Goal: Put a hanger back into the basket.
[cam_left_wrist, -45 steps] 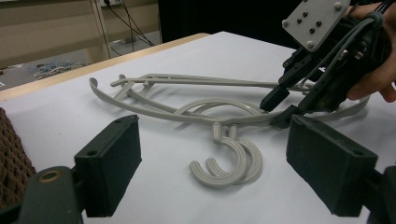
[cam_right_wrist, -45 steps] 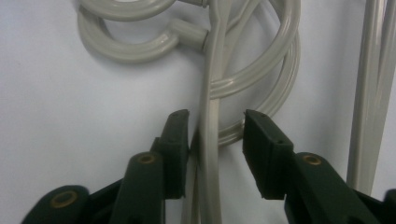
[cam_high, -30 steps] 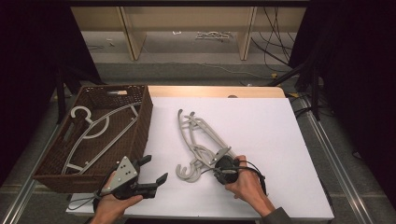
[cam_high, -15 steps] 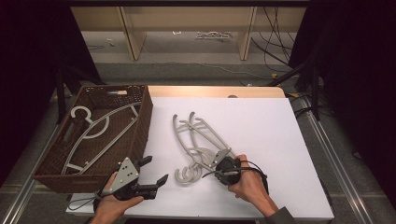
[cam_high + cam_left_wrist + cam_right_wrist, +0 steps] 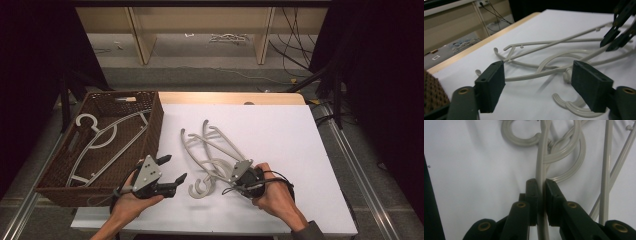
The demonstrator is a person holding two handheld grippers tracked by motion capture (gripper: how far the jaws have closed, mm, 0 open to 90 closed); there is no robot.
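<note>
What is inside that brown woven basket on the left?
One pale plastic hanger lies flat on the bottom of the basket, its hook toward the far left corner. The near wall hides the strip of floor just behind it, so anything small lying there cannot be seen.

Beyond the far edge of the white-topped table, a pale wooden shelf unit stands on grey floor strewn with black cables, darkness at both sides
</note>
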